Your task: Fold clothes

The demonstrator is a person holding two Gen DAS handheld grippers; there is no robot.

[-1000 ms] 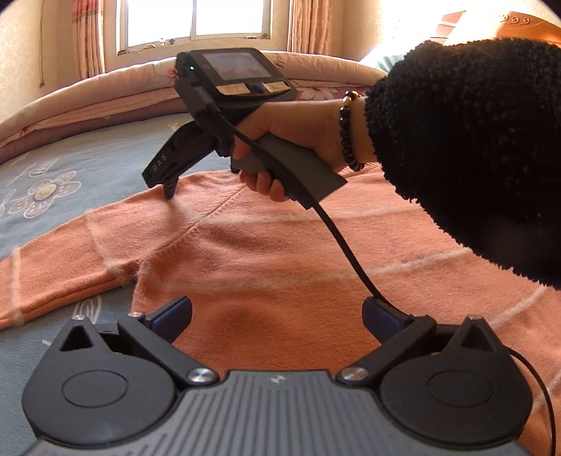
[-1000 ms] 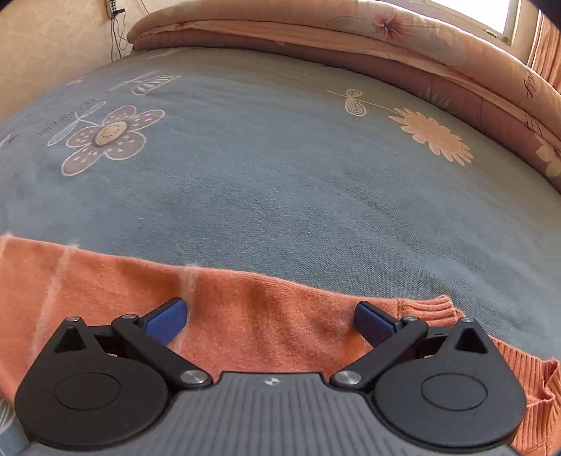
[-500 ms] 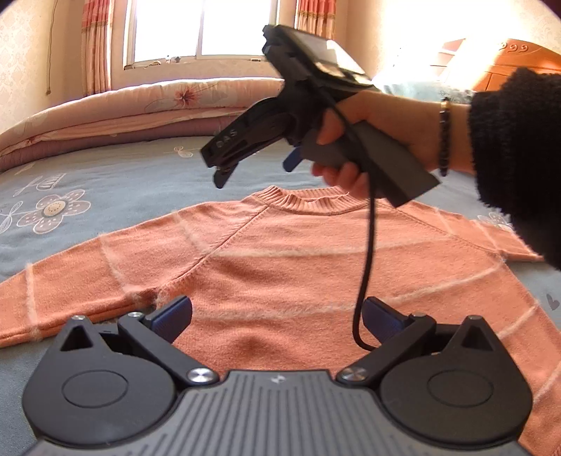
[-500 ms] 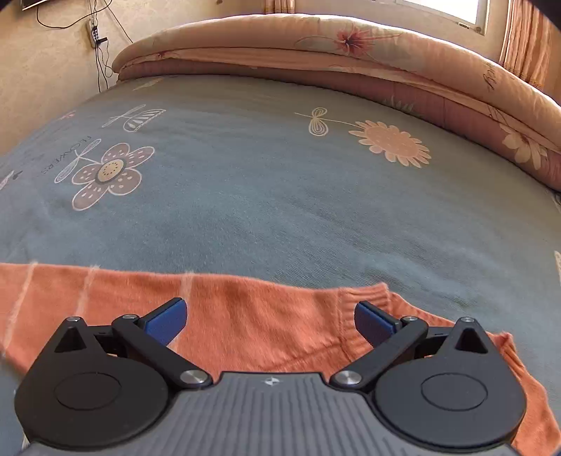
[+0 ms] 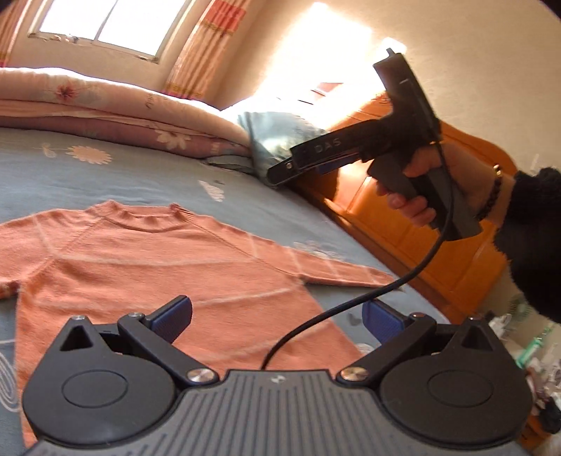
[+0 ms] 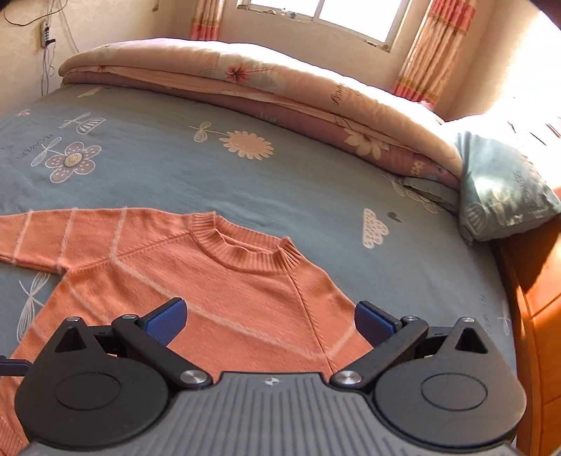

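Blue-grey flowered bedsheet (image 6: 298,182) underfoot of everything, orange sweater (image 6: 224,291) spread flat on it, collar away, sleeves out. Left gripper (image 5: 277,315) wide open above the hem, empty; right gripper (image 6: 270,317) likewise wide open over the chest, clear of the knit. Beyond, folded quilt (image 6: 280,87), pillow (image 6: 501,186), curtained window (image 6: 336,14).
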